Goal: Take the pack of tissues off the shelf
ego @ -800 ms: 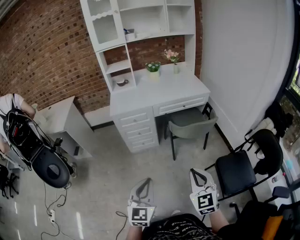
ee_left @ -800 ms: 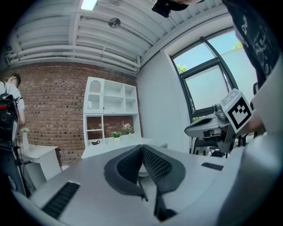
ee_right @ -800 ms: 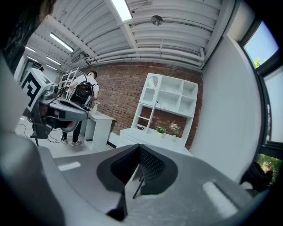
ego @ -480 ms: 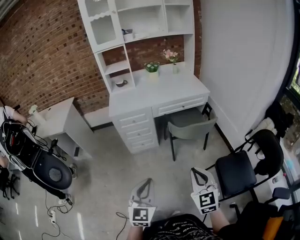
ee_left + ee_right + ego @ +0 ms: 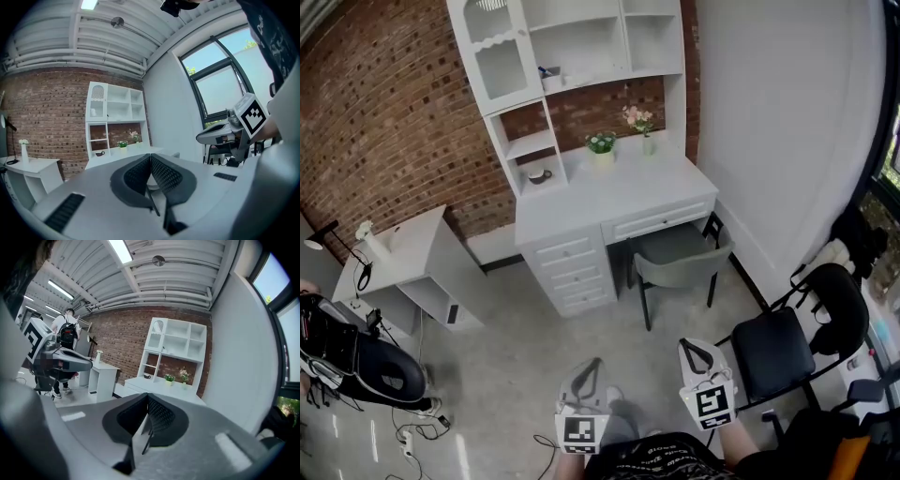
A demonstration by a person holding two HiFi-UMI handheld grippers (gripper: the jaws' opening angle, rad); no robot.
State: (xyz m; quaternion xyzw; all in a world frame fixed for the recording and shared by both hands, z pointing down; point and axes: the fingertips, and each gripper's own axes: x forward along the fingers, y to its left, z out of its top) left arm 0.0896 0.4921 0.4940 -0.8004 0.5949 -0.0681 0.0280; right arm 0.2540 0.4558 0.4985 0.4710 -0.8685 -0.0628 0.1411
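Note:
A small white pack of tissues (image 5: 549,79) with a bit of blue lies on a middle shelf of the white hutch (image 5: 511,56), on the desk (image 5: 609,192) against the brick wall. Both grippers are held low at the bottom of the head view, far from the desk. My left gripper (image 5: 594,362) is shut with nothing between its jaws, its dark pads meeting in the left gripper view (image 5: 150,155). My right gripper (image 5: 693,345) is shut and empty too, its pads touching in the right gripper view (image 5: 147,395).
Two flower pots (image 5: 601,143) and a small cup (image 5: 535,174) sit on the desk. A grey chair (image 5: 680,258) is tucked under it and a black chair (image 5: 778,347) stands at the right. A white side table (image 5: 403,253) and a person with a black backpack (image 5: 352,356) are at the left.
The head view has tipped a little, so the desk sits slightly lower and left. The person with the backpack has moved toward the lower left corner. Both grippers stay shut in place.

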